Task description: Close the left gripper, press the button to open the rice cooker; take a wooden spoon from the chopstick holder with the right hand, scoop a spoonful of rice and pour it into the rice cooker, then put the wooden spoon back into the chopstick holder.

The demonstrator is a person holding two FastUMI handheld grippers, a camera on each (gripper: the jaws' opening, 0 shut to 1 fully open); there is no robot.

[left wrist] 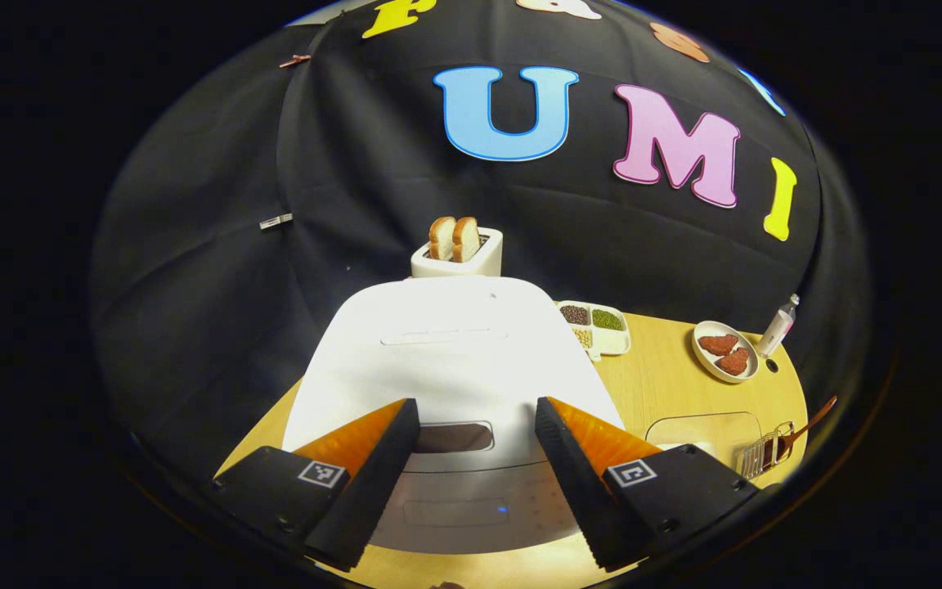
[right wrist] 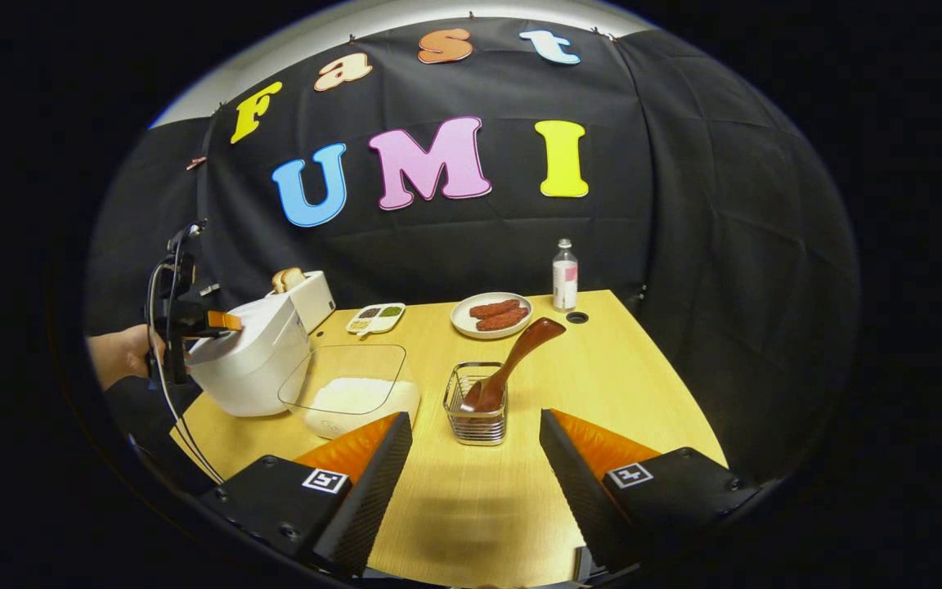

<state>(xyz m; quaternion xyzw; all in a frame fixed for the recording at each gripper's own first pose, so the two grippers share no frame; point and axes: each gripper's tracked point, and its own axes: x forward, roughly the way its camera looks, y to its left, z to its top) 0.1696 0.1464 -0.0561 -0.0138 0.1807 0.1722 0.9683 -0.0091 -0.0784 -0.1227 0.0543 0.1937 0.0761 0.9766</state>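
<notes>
The left gripper (left wrist: pixel 477 483) hangs over the white rice cooker (left wrist: pixel 455 360), jaws wide apart and empty, straddling the lid-release button (left wrist: pixel 455 437) at the cooker's front edge. The lid is down, so the first step looks to be in hand: the jaws must close before they can press that button. The right gripper (right wrist: pixel 476 483), jaws also spread and holding nothing, waits low over the counter (right wrist: pixel 602 384), facing the wire chopstick holder (right wrist: pixel 476 409) to the right of the cooker, where the wooden spoon (right wrist: pixel 512 360) leans. A clear container of rice (right wrist: pixel 352 393) sits between cooker and holder.
</notes>
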